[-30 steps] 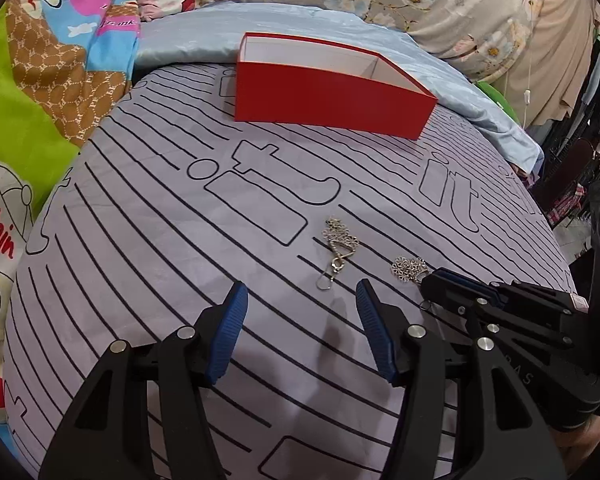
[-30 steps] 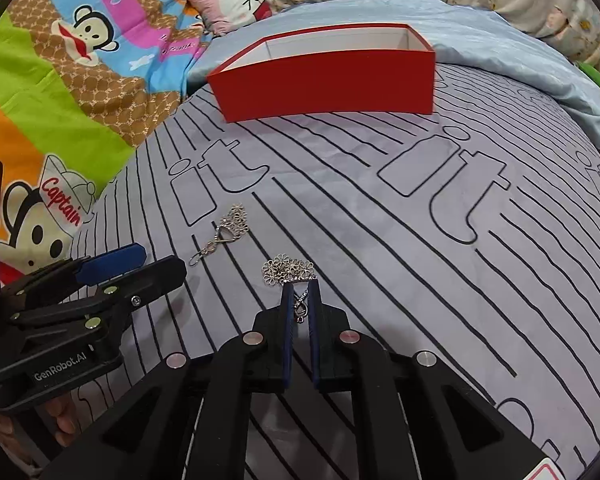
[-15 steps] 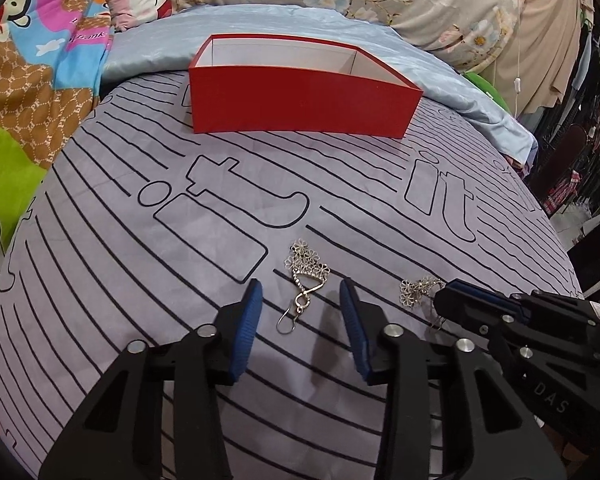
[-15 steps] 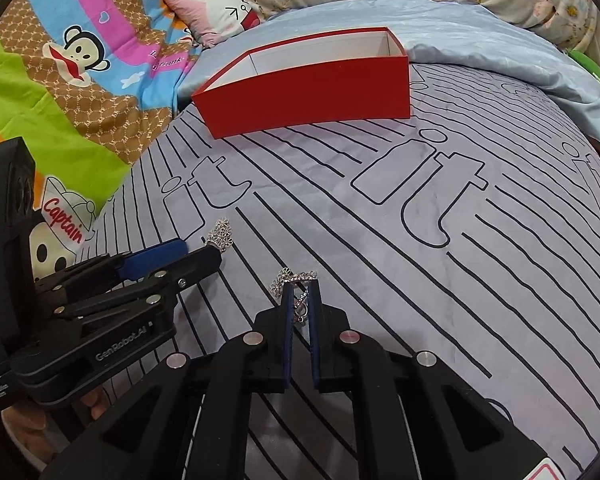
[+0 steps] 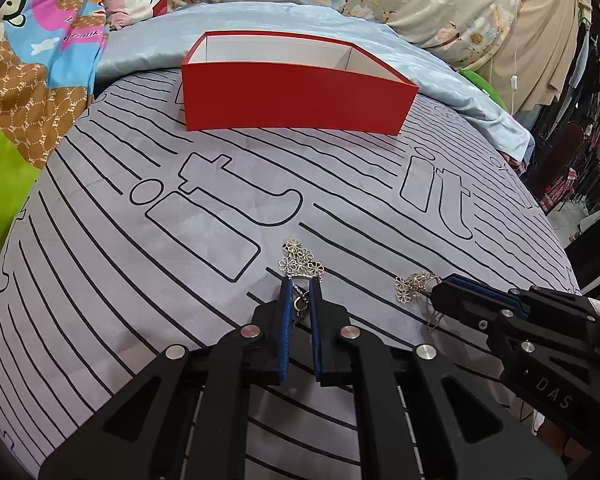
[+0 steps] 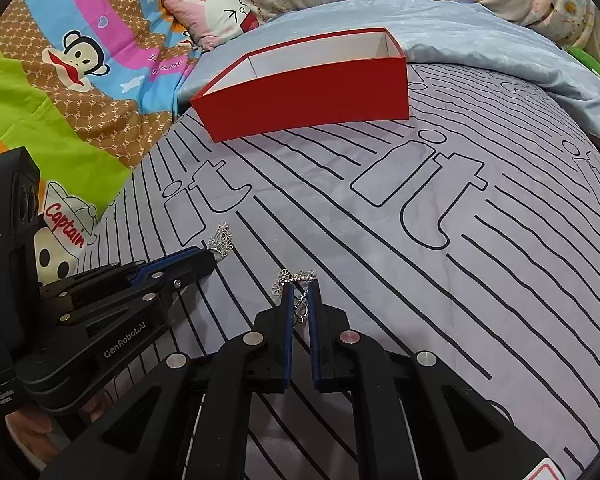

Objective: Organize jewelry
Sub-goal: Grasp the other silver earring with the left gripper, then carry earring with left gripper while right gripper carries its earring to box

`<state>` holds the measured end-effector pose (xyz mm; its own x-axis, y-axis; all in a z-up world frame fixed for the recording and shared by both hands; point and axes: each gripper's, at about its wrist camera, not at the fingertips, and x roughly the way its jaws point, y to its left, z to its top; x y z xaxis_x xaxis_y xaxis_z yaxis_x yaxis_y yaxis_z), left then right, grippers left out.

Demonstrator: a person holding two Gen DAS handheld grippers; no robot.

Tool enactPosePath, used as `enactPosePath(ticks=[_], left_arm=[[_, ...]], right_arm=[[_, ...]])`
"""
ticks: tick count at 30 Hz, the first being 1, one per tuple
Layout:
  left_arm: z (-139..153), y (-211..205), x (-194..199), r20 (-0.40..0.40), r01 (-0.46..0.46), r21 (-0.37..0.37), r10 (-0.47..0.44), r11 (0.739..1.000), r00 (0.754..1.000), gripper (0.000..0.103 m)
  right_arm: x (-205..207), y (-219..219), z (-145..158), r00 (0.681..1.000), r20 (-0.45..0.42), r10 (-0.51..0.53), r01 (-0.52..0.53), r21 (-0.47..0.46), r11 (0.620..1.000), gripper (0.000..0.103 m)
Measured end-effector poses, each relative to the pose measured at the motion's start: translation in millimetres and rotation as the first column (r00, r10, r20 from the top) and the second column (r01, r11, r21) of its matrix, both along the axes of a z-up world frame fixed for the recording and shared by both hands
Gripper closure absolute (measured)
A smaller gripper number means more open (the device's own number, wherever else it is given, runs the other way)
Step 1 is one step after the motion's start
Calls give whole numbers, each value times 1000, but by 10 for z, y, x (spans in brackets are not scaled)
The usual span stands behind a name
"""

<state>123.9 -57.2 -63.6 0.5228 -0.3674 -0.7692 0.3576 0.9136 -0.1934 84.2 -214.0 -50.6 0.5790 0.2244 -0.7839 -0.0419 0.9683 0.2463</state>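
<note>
Pinching one flower earring [image 5: 299,264] by its hook in the left gripper [image 5: 300,286], jaws having just been closing around it, the blossom cluster poking out just past the blue fingertips [image 5: 285,292] and lying on the striped grey cover [image 5: 220,240]. Clamping the second flower earring [image 6: 294,278] the same way in the right gripper [image 6: 300,286], jaws tight on the hook, flowers fanned just ahead of the tips. Sitting side by side, the right gripper off to the left one's right and the two pieces near each other but apart. Waiting well ahead of both sets of tips, at the far edge of the cover: the open red box [image 5: 296,96], white inside, apparently empty as far as can be seen. Judging the step in hand as securing both earrings before carrying them to the box. Doing it well probably meaning checking that the thin wire is truly seated between the pads rather than merely beside them, lifting straight off the cloth without snagging the fabric, keeping the tips pointing downward so the dangling clusters do not swing free, and releasing only once clearly over the box's rim.
</note>
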Motion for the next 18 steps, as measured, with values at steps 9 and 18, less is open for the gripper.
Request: enactPosePath(ticks=[9,18], left_arm=[[30,21,-27,-11,-10,-4,10,1000,1000,96],[127,111,-74,-11,-27,-35,26,999,1000,96]], right_arm=[[-30,3,58,1000,12,1,-1,1,1000,97],[-87,-25,147,999,33,-6,6,1,1000,97]])
